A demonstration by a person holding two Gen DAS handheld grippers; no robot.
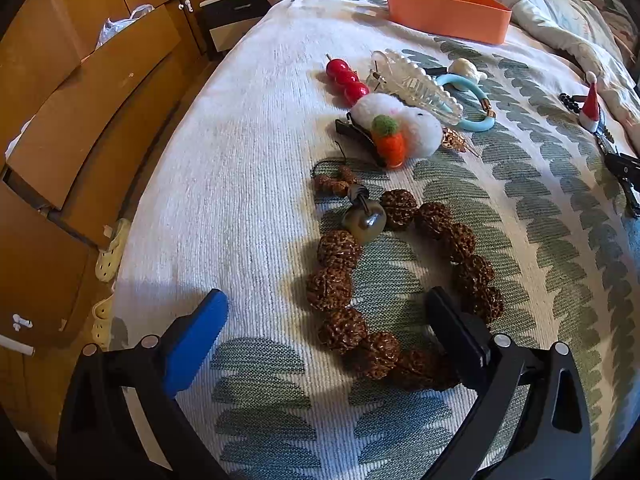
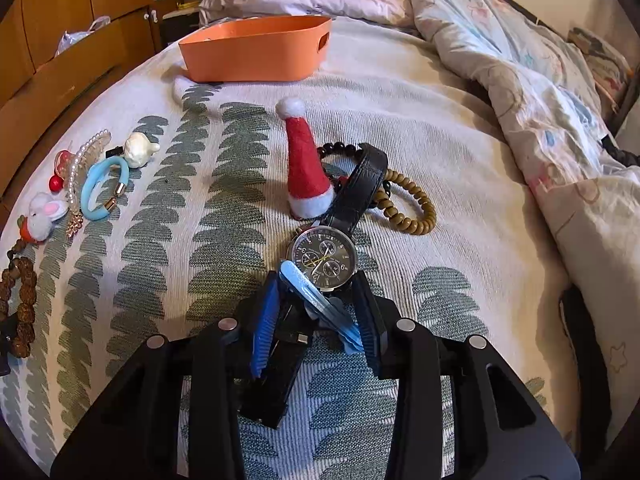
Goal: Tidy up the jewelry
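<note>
A: Left gripper?
B: Jaws spread wide, straddling part of the brown bead bracelet on the bed; pads not pressing it.
A: Right gripper?
B: Narrowed onto a blue hair clip lying over the black watch strap; pads against the clip.
A: Elsewhere?
B: Orange basket at the far end, well apart; red Santa hat just beside the watch.
</note>
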